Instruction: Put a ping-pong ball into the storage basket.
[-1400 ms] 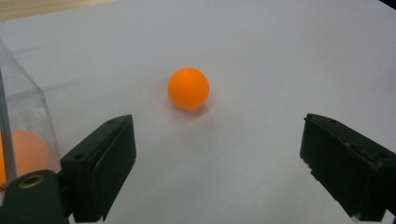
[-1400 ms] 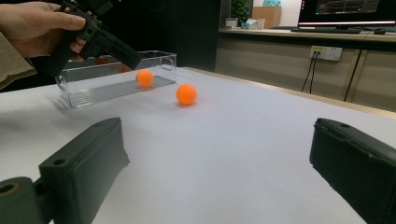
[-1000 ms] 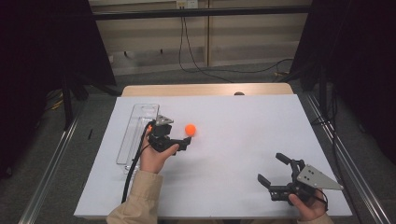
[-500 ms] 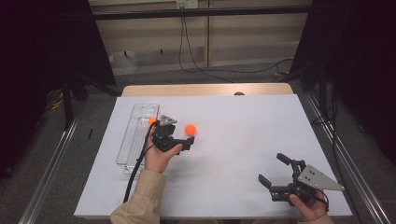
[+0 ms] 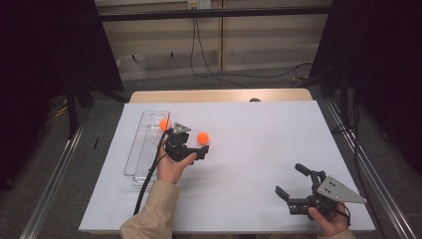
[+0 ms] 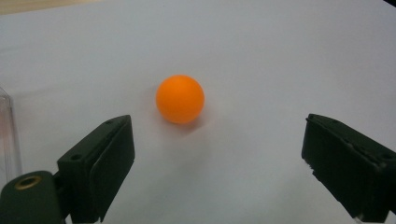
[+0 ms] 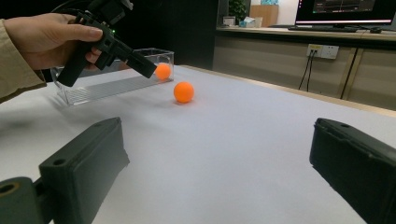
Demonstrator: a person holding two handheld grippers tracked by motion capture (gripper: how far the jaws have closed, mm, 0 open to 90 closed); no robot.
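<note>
An orange ball (image 5: 202,138) (image 6: 180,99) (image 7: 183,92) rests on the white table sheet (image 5: 249,149). My left gripper (image 5: 195,147) (image 6: 215,154) (image 7: 140,63) hovers just short of it, tilted down toward it. Its jaws are open and the ball lies beyond their tips, touching neither. A second orange ball (image 5: 163,124) (image 7: 162,71) sits at the far end of a clear plastic tray (image 5: 142,149) (image 7: 107,84) to the left. My right gripper (image 5: 291,180) (image 7: 219,158) is near the front right of the table, open and holding nothing.
The clear tray runs lengthwise along the sheet's left side, close beside the left hand (image 5: 171,167). A black cable (image 5: 149,179) trails from the left gripper toward the front edge. Bare wood (image 5: 219,95) shows at the table's far edge.
The left hand has shifted very slightly to the right. Both balls and the right gripper have stayed where they were.
</note>
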